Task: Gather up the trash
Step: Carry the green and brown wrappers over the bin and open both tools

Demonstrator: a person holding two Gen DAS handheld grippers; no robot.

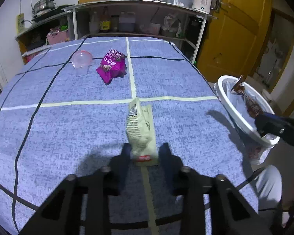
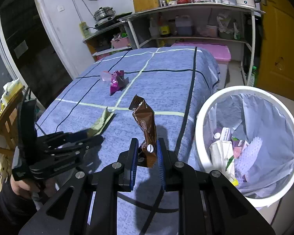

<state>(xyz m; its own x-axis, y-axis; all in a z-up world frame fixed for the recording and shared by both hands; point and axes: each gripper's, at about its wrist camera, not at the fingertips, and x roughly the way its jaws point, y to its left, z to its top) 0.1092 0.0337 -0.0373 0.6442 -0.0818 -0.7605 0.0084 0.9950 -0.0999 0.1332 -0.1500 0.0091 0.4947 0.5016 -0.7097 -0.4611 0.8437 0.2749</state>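
On the blue checked tablecloth (image 1: 68, 127) lies a pale green wrapper (image 1: 142, 129). Its near end sits between the fingers of my left gripper (image 1: 145, 150), which is open and flanks it without a clear squeeze. From the right wrist view the left gripper (image 2: 92, 135) reaches the green wrapper (image 2: 102, 120) from the left. My right gripper (image 2: 147, 148) is shut on a brown coffee sachet (image 2: 146, 123), held upright beside the white bin (image 2: 205, 105). In the left wrist view the sachet (image 1: 249, 101) hangs over the bin (image 1: 225, 98). A purple snack bag (image 1: 112, 66) and a clear cup (image 1: 82, 59) lie farther back.
The lined bin holds several pieces of trash and stands off the table's right edge. Behind the table is a metal shelf (image 1: 139, 4) with bottles and a kettle, beside a yellow door (image 1: 235, 29). A pink lidded box (image 2: 205, 51) sits past the table. A wooden chair (image 2: 5, 113) stands left.
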